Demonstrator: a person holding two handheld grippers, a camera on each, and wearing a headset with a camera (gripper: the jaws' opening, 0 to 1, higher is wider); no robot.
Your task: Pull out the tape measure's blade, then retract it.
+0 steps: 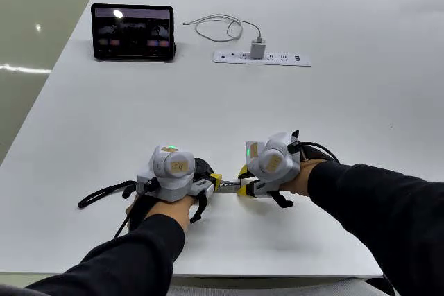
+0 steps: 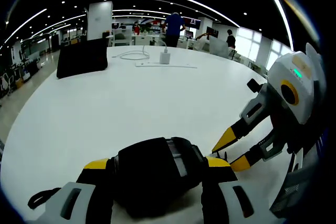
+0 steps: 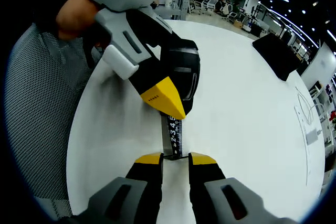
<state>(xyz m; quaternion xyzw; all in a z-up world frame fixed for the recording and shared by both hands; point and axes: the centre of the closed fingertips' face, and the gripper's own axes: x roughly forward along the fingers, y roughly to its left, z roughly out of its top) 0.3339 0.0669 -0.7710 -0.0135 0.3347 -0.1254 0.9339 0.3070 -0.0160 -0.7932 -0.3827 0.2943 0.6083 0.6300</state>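
Observation:
A black tape measure case (image 2: 155, 174) sits clamped between the yellow-tipped jaws of my left gripper (image 2: 157, 163), near the table's front edge (image 1: 202, 171). A short length of its blade (image 3: 174, 135), black with white numerals, runs out of the case (image 3: 181, 77) toward my right gripper (image 3: 175, 158). The right gripper's yellow tips are closed on the blade's end hook. In the head view the two grippers face each other, left gripper (image 1: 211, 184) and right gripper (image 1: 243, 186), with the blade (image 1: 227, 187) bridging the small gap. The other gripper's body (image 2: 289, 103) shows at right in the left gripper view.
A black tablet (image 1: 132, 30) stands at the back left of the white table (image 1: 333, 116). A white power strip (image 1: 261, 58) with a charger and coiled cable (image 1: 220, 27) lies behind the middle. A black strap (image 1: 104, 194) trails left of my left hand.

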